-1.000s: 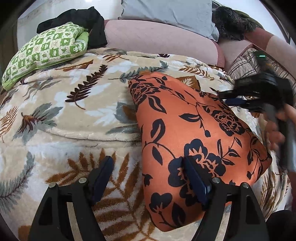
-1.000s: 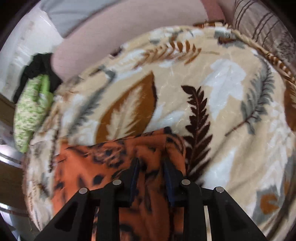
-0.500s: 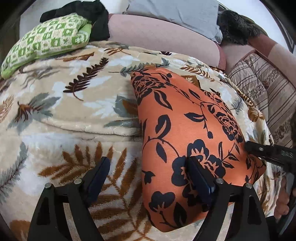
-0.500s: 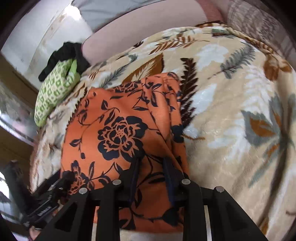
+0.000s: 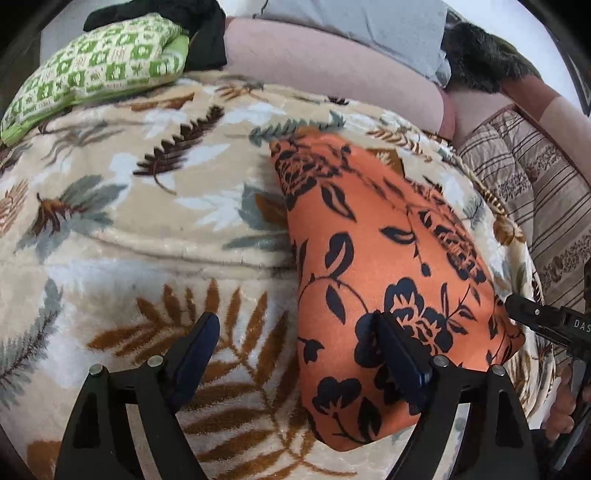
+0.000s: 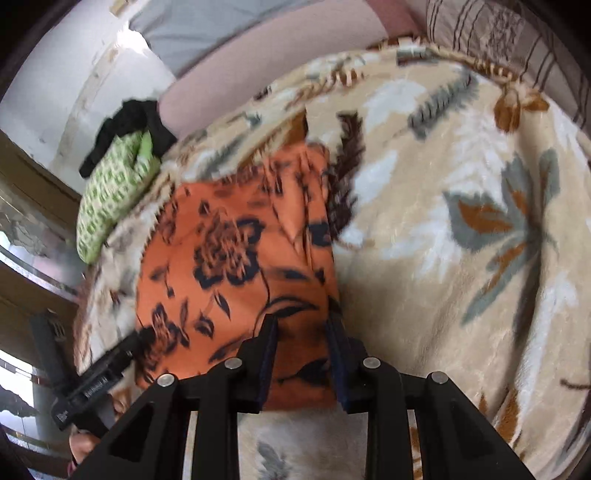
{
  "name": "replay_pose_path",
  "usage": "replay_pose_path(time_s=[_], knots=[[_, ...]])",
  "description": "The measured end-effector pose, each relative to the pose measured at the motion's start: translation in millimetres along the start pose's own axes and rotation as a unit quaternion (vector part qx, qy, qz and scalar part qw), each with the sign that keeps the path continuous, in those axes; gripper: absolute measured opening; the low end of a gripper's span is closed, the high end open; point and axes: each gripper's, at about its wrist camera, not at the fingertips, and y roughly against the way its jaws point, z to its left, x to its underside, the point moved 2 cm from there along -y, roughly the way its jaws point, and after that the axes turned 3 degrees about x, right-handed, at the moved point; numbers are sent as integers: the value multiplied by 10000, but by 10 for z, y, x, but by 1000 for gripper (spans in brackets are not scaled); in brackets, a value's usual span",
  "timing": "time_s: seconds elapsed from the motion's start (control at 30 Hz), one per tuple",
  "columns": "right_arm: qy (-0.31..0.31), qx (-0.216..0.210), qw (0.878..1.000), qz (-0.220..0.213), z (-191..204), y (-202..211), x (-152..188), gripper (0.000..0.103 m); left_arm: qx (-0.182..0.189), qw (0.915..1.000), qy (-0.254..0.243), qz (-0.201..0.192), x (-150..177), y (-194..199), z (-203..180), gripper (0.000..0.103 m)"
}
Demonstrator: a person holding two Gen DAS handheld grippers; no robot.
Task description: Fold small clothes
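An orange garment with black flowers (image 5: 388, 254) lies folded on a leaf-patterned blanket (image 5: 147, 229). My left gripper (image 5: 299, 343) is open above the garment's near left edge, its right finger over the cloth, its left finger over the blanket. My right gripper (image 6: 301, 354) has its jaws slightly parted over the garment's (image 6: 236, 258) near right edge; whether it still grips the cloth is unclear. The right gripper's tip shows in the left wrist view (image 5: 535, 321) at the garment's right corner. The left gripper shows in the right wrist view (image 6: 92, 380).
A green checked folded cloth (image 5: 96, 70) and a black garment (image 5: 199, 22) lie at the blanket's far left. A pink bolster (image 5: 332, 62) and grey pillow (image 5: 362, 18) line the back. A striped cover (image 5: 535, 192) lies to the right.
My right gripper carried the garment's far edge toward the near side, folding it over, and its jaws have parted slightly. The left gripper stayed open and rose slightly.
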Motion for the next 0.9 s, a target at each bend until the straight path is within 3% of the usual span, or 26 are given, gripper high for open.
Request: replay_pose_path(time_s=[0.17,0.23,0.3,0.37,0.5,0.6,0.73,0.9], knots=[[210,-269,9993,-143,263,-47,-211,29,-106,9991,-170,-387,-183,53,-88,87],[281,-300,9991,-95,402,-147,-351,30,-286,9992,-103,-267,-227,-23,-53,87],[326,-394,9987,58,586,-318,-533,30,-307,9995,85,-48,-195,-118,13,87],[473,-831,9943,471,892,-574,-724,30,-146,9994,327,-2,-180,-131,76,87],[728,-1107,9873,882,1391,-1019,-945,30,-180,9997,182,-2,-124,-150,77,88],[801,-1099,9842,1133,1645,-1442,-1050,29,-154,9996,226,106,-104,-213,110,88],[1040,-696,9803,1528,1748,-2082,-1074,30,-170,9992,294,208,-103,-258,160,88],[841,-918,9848,1211,1646,-1779,-1188,30,118,9988,442,188,-159,-188,191,87]])
